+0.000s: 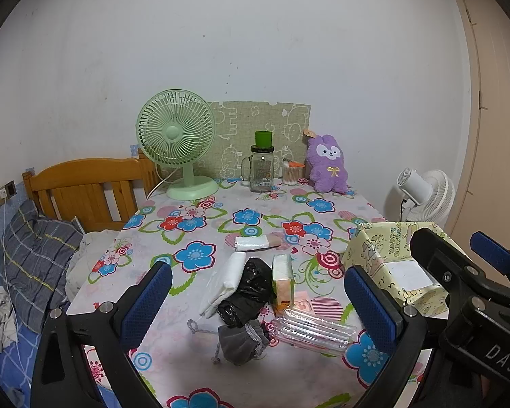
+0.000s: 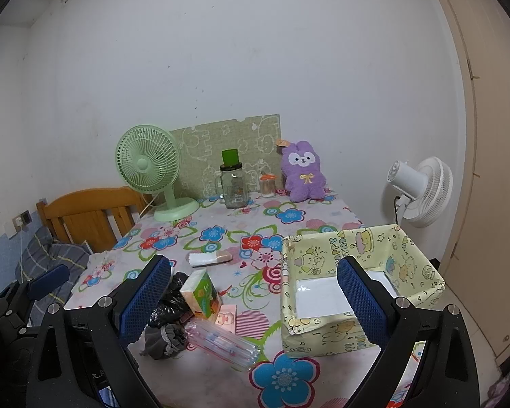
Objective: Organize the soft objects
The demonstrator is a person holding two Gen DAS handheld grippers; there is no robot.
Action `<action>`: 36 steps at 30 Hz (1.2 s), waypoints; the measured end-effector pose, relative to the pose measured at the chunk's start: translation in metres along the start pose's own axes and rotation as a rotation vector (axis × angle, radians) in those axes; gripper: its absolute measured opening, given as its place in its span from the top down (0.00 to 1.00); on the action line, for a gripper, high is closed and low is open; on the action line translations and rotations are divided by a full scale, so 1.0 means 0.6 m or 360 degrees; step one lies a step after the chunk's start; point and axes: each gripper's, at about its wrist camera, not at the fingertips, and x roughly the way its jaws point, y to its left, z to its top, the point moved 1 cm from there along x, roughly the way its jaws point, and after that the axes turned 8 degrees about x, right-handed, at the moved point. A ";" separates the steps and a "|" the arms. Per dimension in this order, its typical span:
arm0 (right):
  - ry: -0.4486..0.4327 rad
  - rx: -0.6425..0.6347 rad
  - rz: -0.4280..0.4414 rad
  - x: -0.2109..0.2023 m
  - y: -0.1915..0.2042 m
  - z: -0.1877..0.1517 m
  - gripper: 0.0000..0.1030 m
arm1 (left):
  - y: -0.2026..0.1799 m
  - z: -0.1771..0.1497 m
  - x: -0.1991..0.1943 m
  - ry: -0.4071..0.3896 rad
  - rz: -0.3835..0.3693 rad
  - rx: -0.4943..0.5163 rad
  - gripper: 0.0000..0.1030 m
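Observation:
On the floral tablecloth (image 1: 200, 227) lies a heap of soft things: a grey drawstring pouch (image 1: 241, 341) (image 2: 163, 338), a black plastic bag (image 1: 250, 292) (image 2: 173, 302), a white folded bag (image 1: 226, 280), a tissue pack (image 1: 283, 278) (image 2: 202, 292), a clear air-cushion wrap (image 1: 312, 331) (image 2: 221, 343) and a white roll (image 1: 255, 242) (image 2: 205, 258). A yellow paper-lined box (image 2: 357, 272) (image 1: 387, 265) stands at the right. My left gripper (image 1: 258, 306) hangs open above the heap. My right gripper (image 2: 255, 306) is open too, between heap and box.
At the back stand a green desk fan (image 1: 176, 142), a glass jar mug with a green cup on it (image 1: 261, 166), a small jar (image 1: 290, 173) and a purple plush bunny (image 1: 326, 163). A wooden bed headboard (image 1: 85, 190) and pillow are left; a white fan (image 2: 421, 190) is right.

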 end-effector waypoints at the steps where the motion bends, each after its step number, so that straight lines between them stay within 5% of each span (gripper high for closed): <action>1: 0.0000 0.0000 0.0001 0.000 0.000 0.000 0.03 | -0.001 0.000 0.000 -0.0001 -0.0001 -0.0001 0.01; 36: -0.0017 -0.0001 -0.0002 -0.010 -0.003 0.002 0.03 | -0.006 0.002 -0.004 -0.0012 -0.0006 -0.0010 0.02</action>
